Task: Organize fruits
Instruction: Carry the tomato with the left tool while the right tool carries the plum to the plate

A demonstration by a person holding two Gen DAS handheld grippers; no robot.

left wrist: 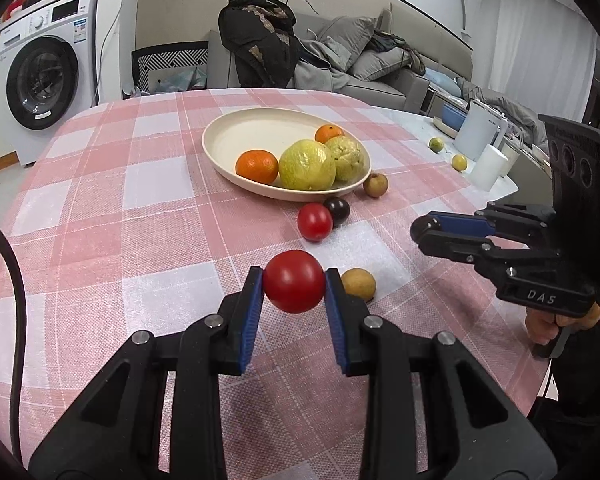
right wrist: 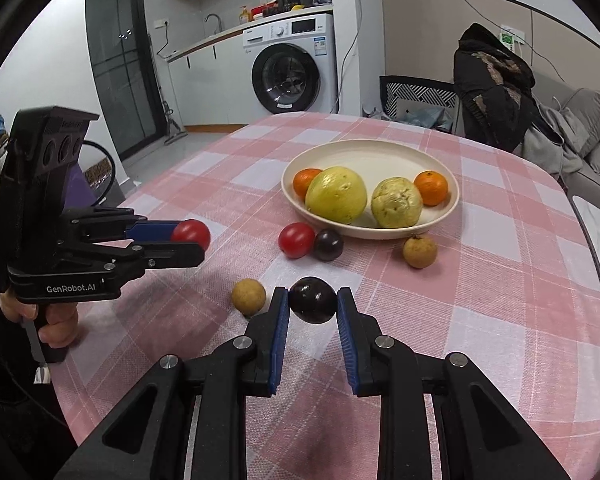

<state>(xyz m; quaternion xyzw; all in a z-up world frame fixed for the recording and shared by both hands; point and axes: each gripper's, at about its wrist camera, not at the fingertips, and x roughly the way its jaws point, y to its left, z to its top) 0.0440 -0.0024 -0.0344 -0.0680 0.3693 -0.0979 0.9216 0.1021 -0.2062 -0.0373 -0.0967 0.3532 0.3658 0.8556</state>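
Note:
My left gripper [left wrist: 294, 286] is shut on a red tomato [left wrist: 294, 280], held just above the checked tablecloth. My right gripper [right wrist: 313, 300] is shut on a dark plum [right wrist: 313, 299]. Each gripper also shows in the other's view: the left gripper [right wrist: 192, 240] with its tomato [right wrist: 191, 232], and the right gripper [left wrist: 424, 232] at the right. A cream plate [right wrist: 364, 152] holds two oranges and two large yellow-green fruits. Loose in front of it lie another tomato [right wrist: 296, 240], another plum [right wrist: 329, 245] and two small tan fruits [right wrist: 420, 252] [right wrist: 249, 297].
The round table has a pink checked cloth [left wrist: 140, 220]. On its bare marble part at the right stand a white jug [left wrist: 480, 132], a white cup [left wrist: 490, 166] and two small fruits [left wrist: 459, 162]. A chair with a dark jacket [left wrist: 260, 40] stands behind the table.

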